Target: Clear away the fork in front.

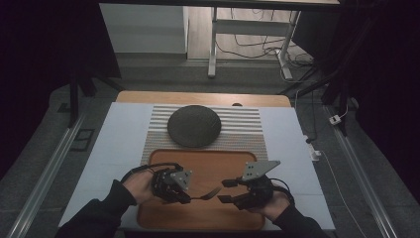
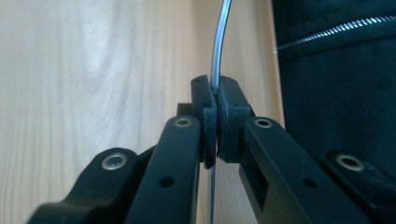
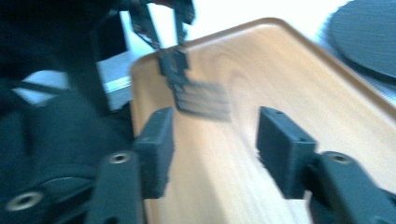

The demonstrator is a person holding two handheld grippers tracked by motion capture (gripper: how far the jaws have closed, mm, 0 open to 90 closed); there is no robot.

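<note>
While the person's left hand [image 1: 141,184] steadies it over a wooden tray [image 1: 198,218], the left gripper [image 1: 184,197] has its jaws pressed tight together on the thin handle of a metal fork [image 1: 207,194]. From the left gripper view the fork [image 2: 219,46] is seen edge-on, a slim curved silver strip pinched between the two black pads and rising away above the pale wood. Its tines point toward the right gripper [image 1: 225,191], which sits just beside them with the jaws standing apart and nothing between them. In the right gripper view the blurred tines [image 3: 203,100] hang ahead of the gap, the left gripper gripping the handle behind them. Farther back on the table, a dark round mat [image 1: 193,125] lies on a striped placemat [image 1: 247,126], well apart from both grippers. The fork looks light, stiff and smooth, so it is likely to slip or pivot if held by a narrow edge. A safer hold seems to be across the flat of the handle, near its middle, not on the tines.
</note>
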